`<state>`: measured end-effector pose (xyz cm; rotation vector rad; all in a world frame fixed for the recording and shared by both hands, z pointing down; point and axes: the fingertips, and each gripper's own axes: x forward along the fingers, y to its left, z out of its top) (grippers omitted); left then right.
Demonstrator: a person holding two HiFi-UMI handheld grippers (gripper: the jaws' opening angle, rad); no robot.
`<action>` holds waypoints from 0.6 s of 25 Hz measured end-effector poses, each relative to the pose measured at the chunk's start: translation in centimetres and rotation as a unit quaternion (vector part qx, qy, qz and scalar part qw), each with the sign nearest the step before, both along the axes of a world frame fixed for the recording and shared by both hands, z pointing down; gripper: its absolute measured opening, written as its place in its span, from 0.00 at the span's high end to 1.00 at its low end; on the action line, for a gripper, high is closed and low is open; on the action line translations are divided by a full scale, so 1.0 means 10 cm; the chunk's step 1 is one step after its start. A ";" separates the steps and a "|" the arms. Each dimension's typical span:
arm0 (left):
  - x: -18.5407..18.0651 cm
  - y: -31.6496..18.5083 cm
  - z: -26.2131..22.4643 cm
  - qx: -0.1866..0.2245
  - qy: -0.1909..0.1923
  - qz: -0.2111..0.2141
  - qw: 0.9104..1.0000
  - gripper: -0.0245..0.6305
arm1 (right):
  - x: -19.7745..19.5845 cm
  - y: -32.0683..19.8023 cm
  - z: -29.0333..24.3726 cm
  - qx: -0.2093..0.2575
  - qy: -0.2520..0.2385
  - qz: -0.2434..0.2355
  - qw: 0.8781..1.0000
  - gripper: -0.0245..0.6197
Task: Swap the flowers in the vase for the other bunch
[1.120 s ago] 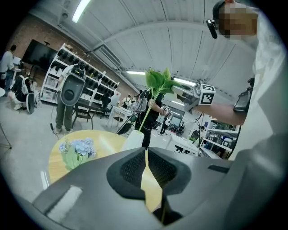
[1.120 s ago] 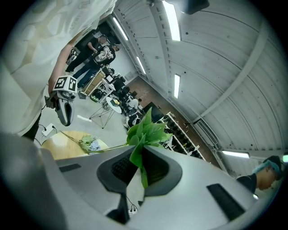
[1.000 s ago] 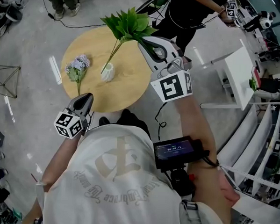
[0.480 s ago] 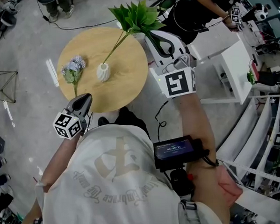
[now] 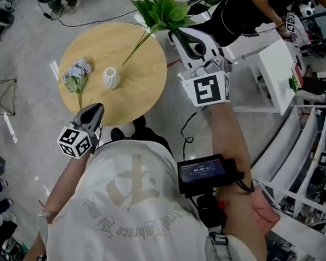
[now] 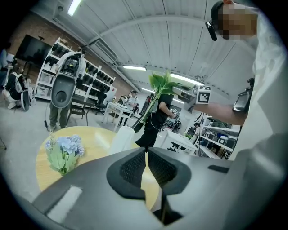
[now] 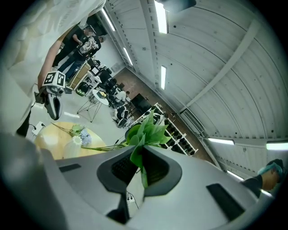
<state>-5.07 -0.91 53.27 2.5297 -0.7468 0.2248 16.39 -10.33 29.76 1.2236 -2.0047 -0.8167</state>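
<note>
1. The white bulbous vase (image 5: 110, 78) stands upright on the round light-wood table (image 5: 137, 96), and nothing is in it.
2. The bunch of broad green leaves on long thin stems (image 5: 161, 12) is out of the vase, held in the air at the table's far edge. Its stem ends hang over the tabletop, apart from the vase.
3. The right gripper (image 5: 175, 36) is clenched on that green bunch at the base of its leaves.
4. The bunch of pale purple-blue flowers (image 5: 74, 78) lies flat on the table near the vase, on its left in the head view, not touching it.
5. The left gripper (image 5: 96, 108) hovers at the table's near edge, its jaws pressed together on nothing.
6. Count: one vase, two bunches, one table, two grippers.
</note>
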 end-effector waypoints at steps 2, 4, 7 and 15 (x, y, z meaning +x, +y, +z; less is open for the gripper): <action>0.06 0.01 0.02 -0.002 -0.001 0.000 1.000 0.93 | 0.06 -0.02 0.09 -0.006 0.000 0.001 1.000 0.93; 0.12 0.00 0.04 -0.005 -0.002 0.001 1.000 0.93 | 0.12 -0.06 0.17 -0.012 -0.001 0.000 1.000 0.93; 0.25 0.00 0.01 -0.006 -0.004 0.001 1.000 0.93 | 0.22 -0.09 0.24 -0.019 0.000 -0.006 1.000 0.93; 0.42 -0.02 -0.04 -0.003 -0.015 -0.008 1.000 0.93 | 0.33 -0.14 0.56 -0.049 0.001 -0.026 0.998 0.93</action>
